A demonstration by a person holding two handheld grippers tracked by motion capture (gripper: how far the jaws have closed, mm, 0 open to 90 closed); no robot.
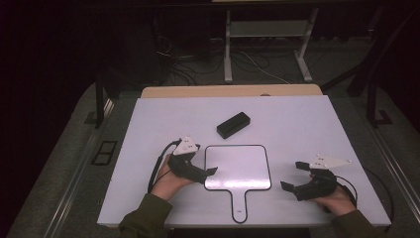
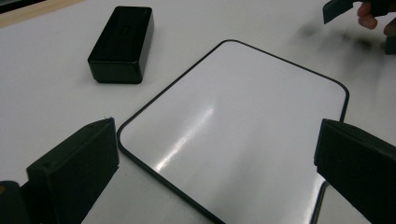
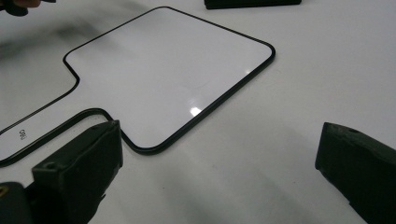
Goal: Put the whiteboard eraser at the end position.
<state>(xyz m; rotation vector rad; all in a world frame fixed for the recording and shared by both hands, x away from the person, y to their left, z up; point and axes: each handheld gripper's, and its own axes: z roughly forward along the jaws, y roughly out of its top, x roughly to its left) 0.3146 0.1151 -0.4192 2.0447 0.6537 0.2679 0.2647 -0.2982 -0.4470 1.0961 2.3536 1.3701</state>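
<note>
One flat white paddle-shaped board with a thin black rim and a handle (image 1: 237, 167) lies at centre frame — likely light, stiff and slick, best pinched at an edge or the handle. One black rectangular block (image 1: 233, 124) sits above it. Two grippers — left gripper (image 1: 205, 172), right gripper (image 1: 294, 175) — both with jaws apart, empty.

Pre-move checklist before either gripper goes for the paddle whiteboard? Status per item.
1. Left gripper open: ok.
2. Right gripper open: ok.
3. Whiteboard flat on the table: ok.
4. Nothing lying on the board face: ok.
5. Black box apart from the board: ok.
6. Left gripper already touching the board edge: cannot tell.
</note>
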